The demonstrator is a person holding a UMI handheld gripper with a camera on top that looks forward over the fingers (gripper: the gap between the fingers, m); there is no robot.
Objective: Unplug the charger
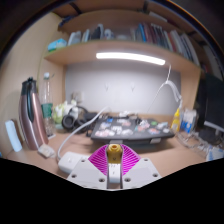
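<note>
My gripper (115, 158) hovers over the near edge of a wooden desk (160, 150). Its two magenta pads (101, 160) close in a V on a small golden-tan plug-like piece (115, 152) held at the fingertips; I cannot tell what it belongs to. A white block (66, 160), perhaps a power strip or charger, lies on the desk just left of the fingers. A thin white cable (171, 84) hangs from the shelf at the right, beyond the fingers.
A dark tray with small items (118, 127) sits mid-desk beyond the fingers. A steel flask (31, 116) and a dark bottle (46, 105) stand at left. Small bottles (186, 122) and a dark monitor (210, 100) are at right. A book shelf with a light strip (130, 58) hangs above.
</note>
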